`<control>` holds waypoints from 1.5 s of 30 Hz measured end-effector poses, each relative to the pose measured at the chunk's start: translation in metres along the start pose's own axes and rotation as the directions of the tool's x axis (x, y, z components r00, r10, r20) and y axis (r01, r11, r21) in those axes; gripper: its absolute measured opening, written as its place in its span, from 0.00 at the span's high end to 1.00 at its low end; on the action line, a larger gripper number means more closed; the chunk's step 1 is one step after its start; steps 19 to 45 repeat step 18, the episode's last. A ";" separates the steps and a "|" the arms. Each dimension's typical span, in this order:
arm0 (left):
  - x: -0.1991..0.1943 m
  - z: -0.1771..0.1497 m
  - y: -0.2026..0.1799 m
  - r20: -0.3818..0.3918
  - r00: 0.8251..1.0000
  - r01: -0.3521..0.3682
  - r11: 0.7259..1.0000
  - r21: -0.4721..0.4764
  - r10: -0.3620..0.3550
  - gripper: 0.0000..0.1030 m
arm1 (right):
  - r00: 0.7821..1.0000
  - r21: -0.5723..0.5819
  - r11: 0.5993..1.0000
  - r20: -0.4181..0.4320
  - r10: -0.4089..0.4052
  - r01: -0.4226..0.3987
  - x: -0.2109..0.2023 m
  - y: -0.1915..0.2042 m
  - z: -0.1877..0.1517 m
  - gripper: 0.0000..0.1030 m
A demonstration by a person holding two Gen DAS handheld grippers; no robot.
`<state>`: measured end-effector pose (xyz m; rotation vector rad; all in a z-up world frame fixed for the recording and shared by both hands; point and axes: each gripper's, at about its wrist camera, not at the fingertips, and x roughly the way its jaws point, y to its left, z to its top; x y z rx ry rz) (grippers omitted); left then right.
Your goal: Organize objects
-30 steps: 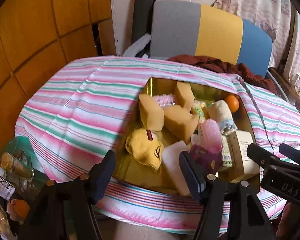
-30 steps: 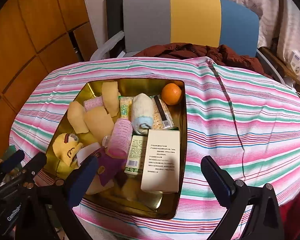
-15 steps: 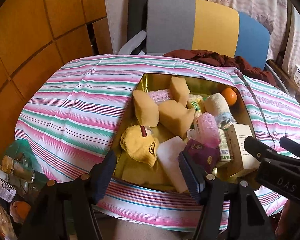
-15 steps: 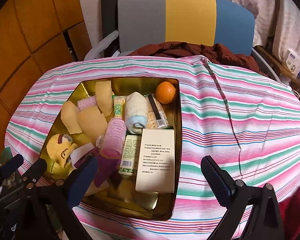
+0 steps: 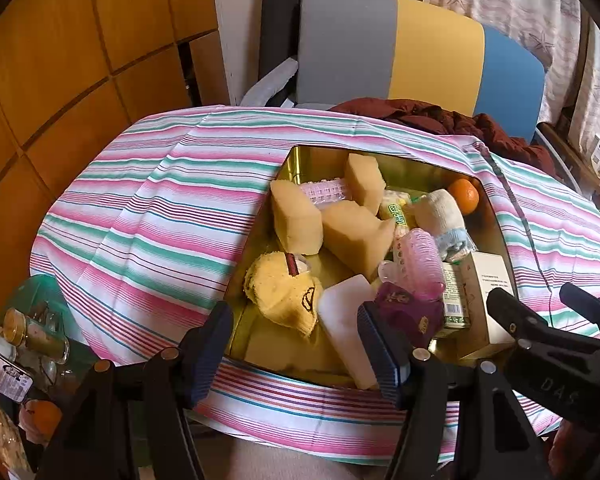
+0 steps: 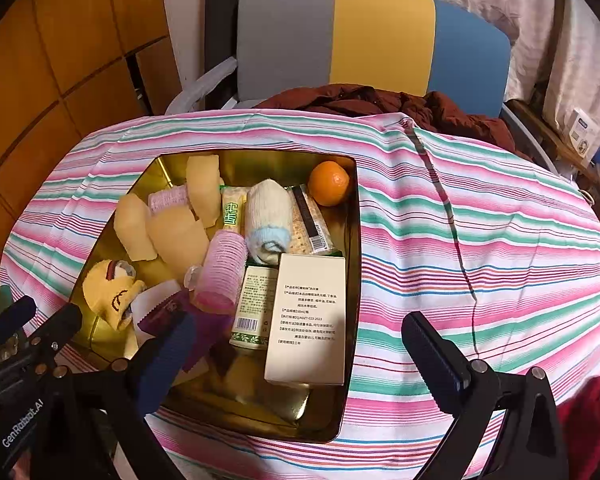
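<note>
A gold metal tin sits on the striped tablecloth, full of objects: yellow sponges, an orange, a rolled sock, a pink hair roller, a cream box, a green tube box, a yellow cap toy, a white block and a purple packet. My left gripper is open and empty, above the tin's near edge. My right gripper is open and empty, above the tin's near right part.
A grey, yellow and blue chair with a dark red garment stands behind the table. Wooden panels are at the left. Jars and clutter lie below the table's left edge. Striped cloth lies to the tin's right.
Both grippers have pulled back and up slightly, so the tin and table look a little farther away. Both stay open. Nothing in the tin has moved.
</note>
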<state>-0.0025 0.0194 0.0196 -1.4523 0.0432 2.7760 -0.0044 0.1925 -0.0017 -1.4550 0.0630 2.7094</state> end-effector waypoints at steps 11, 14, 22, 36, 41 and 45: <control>0.004 0.003 0.000 -0.012 1.000 0.012 1.000 -0.005 -0.012 0.37 | 1.000 0.010 1.000 -0.004 -0.006 0.006 0.001 -0.002 -0.002 0.00; 0.005 0.002 -0.002 -0.010 1.000 0.014 1.000 0.002 -0.014 0.37 | 1.000 0.009 1.000 -0.004 -0.005 0.005 0.001 -0.002 -0.002 0.00; 0.004 0.001 -0.003 -0.001 1.000 0.006 1.000 0.013 -0.006 0.37 | 1.000 0.010 1.000 -0.005 -0.003 0.003 0.001 -0.002 -0.002 0.00; 0.004 0.001 -0.003 -0.001 1.000 0.006 1.000 0.013 -0.006 0.37 | 1.000 0.010 1.000 -0.005 -0.003 0.003 0.001 -0.002 -0.002 0.00; 0.004 0.001 -0.003 -0.001 1.000 0.006 1.000 0.013 -0.006 0.37 | 1.000 0.010 1.000 -0.005 -0.003 0.003 0.001 -0.002 -0.002 0.00; 0.004 0.001 -0.003 -0.001 1.000 0.006 1.000 0.013 -0.006 0.37 | 1.000 0.010 1.000 -0.005 -0.003 0.003 0.001 -0.002 -0.002 0.00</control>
